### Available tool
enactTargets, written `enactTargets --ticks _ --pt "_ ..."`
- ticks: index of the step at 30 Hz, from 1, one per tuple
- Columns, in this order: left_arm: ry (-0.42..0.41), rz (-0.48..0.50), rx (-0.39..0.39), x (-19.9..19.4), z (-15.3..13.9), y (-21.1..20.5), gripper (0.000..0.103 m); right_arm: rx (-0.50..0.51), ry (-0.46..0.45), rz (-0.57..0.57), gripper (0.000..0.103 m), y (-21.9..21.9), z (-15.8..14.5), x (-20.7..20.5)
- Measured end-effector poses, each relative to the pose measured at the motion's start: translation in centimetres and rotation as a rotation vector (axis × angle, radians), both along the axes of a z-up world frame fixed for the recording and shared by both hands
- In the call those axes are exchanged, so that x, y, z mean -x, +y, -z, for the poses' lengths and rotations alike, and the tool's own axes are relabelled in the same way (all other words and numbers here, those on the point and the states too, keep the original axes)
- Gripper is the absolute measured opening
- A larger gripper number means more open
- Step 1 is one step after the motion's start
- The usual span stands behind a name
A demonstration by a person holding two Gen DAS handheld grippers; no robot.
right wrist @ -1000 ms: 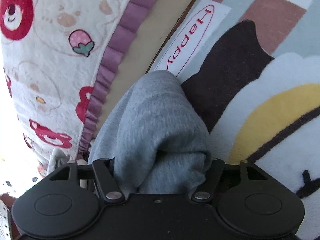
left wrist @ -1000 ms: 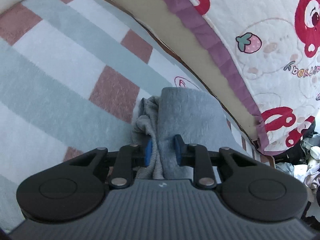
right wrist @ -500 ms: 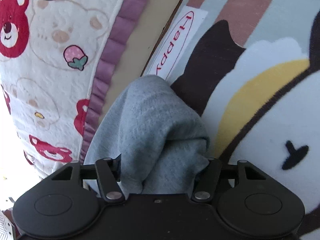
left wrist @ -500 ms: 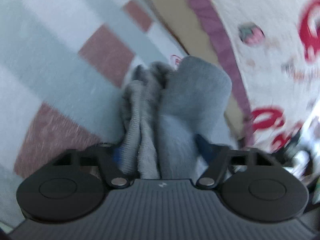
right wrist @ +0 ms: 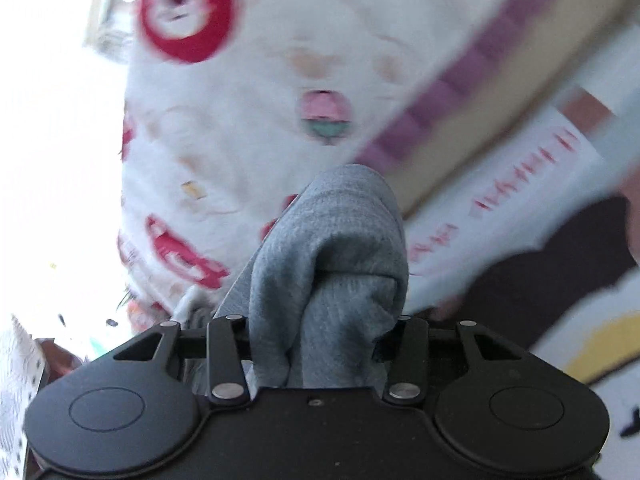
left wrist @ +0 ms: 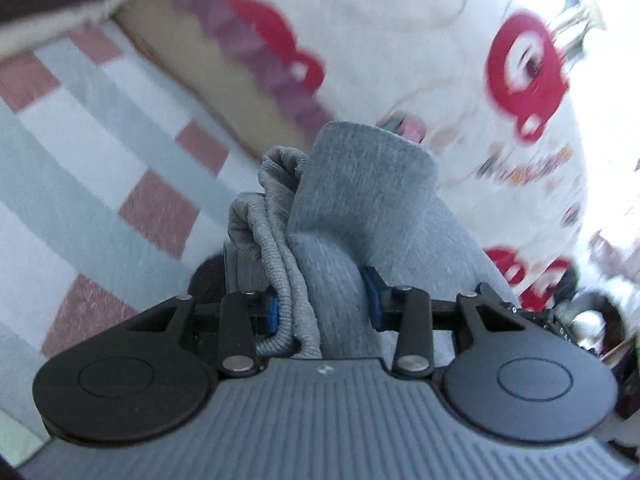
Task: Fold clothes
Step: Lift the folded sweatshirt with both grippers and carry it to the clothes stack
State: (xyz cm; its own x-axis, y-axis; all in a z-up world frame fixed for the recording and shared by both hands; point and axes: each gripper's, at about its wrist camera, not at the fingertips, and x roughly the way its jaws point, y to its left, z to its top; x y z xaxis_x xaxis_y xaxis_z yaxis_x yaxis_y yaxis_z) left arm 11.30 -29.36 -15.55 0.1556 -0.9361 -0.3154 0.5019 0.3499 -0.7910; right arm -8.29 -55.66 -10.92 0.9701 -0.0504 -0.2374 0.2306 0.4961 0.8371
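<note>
A grey knit garment [left wrist: 360, 200] with a ribbed hem is bunched between the blue pads of my left gripper [left wrist: 322, 304], which is shut on it. The same grey garment [right wrist: 332, 256] also fills my right gripper [right wrist: 320, 332], which is shut on a thick fold of it. Both grippers hold the cloth lifted above the patterned rug. The rest of the garment hangs below, out of sight.
A rug with pale green, white and pink checks [left wrist: 100, 184] lies below on the left. A bed with a white bear-print quilt [left wrist: 480, 80] and purple frill [right wrist: 440, 92] stands close ahead. The rug's dark brown and yellow cartoon patch [right wrist: 560, 280] is at the right.
Both grippers have risen and tilted towards the bed with the grey garment in them. The quilt now fills more of both views, and the views are blurred by motion.
</note>
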Motion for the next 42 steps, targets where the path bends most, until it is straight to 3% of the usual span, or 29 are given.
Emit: enactTargets --ticks 2,5,16,21,26,31,33,36,39,42 --pt "0.012 -0.038 0.055 -0.2 -1.4 2.3 0.037 0.05 -0.023 -0.045 0.051 0.9 -2.4 -0.8" --pt "0.137 -0.089 0.14 -1.5 -2.5 6.2 0.037 0.141 -0.04 -0.103 0.05 3.2 -6.1 -2.4" --pt "0.051 -0.286 0.268 -3.4 -10.0 20.1 0.037 0.253 -0.124 -0.351 0.05 12.4 -16.4 -10.5" --pt "0.007 -0.422 0.271 -5.0 -14.7 27.1 0.038 0.277 -0.192 -0.497 0.05 17.0 -19.7 -15.9" --pt "0.002 -0.514 0.163 -8.3 -19.9 32.1 0.039 0.307 -0.259 -0.592 0.05 21.7 -22.0 -21.0" --pt "-0.048 -0.569 0.088 -11.0 -23.7 37.1 0.039 0.204 -0.304 -0.688 0.05 24.3 -23.2 -25.9" --pt "-0.033 -0.617 0.056 -11.8 -24.4 38.4 0.039 0.163 -0.306 -0.741 0.05 25.4 -23.2 -28.6" --pt "-0.039 -0.684 0.052 -13.3 -24.2 38.6 0.039 0.037 -0.289 -0.797 0.05 25.6 -21.5 -33.6" --pt "-0.029 -0.715 0.064 -15.9 -22.4 37.0 0.039 -0.123 -0.249 -0.859 0.05 23.0 -18.2 -38.9" --pt "0.021 -0.694 0.043 -19.6 -19.6 33.4 0.039 -0.161 -0.141 -0.784 0.051 20.0 -15.1 -42.7"
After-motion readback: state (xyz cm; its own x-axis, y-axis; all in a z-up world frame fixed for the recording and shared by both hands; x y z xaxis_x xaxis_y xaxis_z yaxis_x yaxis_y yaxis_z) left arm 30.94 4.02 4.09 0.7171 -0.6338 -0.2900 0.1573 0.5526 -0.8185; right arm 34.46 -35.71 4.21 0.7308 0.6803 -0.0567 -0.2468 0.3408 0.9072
